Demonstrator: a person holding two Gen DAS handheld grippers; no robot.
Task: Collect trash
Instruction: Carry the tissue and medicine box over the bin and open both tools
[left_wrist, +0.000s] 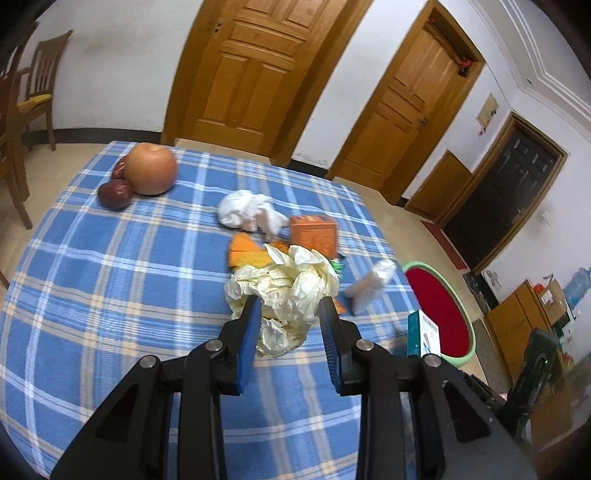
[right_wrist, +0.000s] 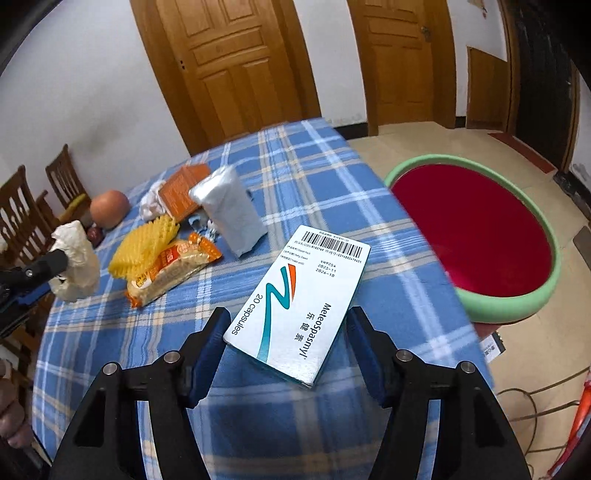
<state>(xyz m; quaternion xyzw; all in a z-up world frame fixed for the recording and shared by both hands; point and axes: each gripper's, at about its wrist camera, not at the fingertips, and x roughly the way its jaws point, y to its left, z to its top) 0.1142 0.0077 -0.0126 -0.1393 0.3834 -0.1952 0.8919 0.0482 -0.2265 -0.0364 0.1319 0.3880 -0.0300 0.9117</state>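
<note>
The crumpled cream wrapper (left_wrist: 284, 295) is pinched between the pads of the left gripper (left_wrist: 290, 314), lifted above the table (left_wrist: 110, 277); it looks light, soft and springy, best held across its bulk. The medicine box (right_wrist: 299, 306), stiff and flat, lies near the table's right edge between the spread fingers of the right gripper (right_wrist: 286, 332), not yet clamped; grip its long sides. The green-rimmed basin (right_wrist: 517, 306) waits just beyond that edge

A crumpled cream wrapper (left_wrist: 284, 299) is held above the tablecloth (left_wrist: 110, 280). A white medicine box (right_wrist: 299, 304), printed face up, lies flat near the right edge. A green-rimmed red basin (right_wrist: 476, 229) is positioned below that edge, off the table.
</note>
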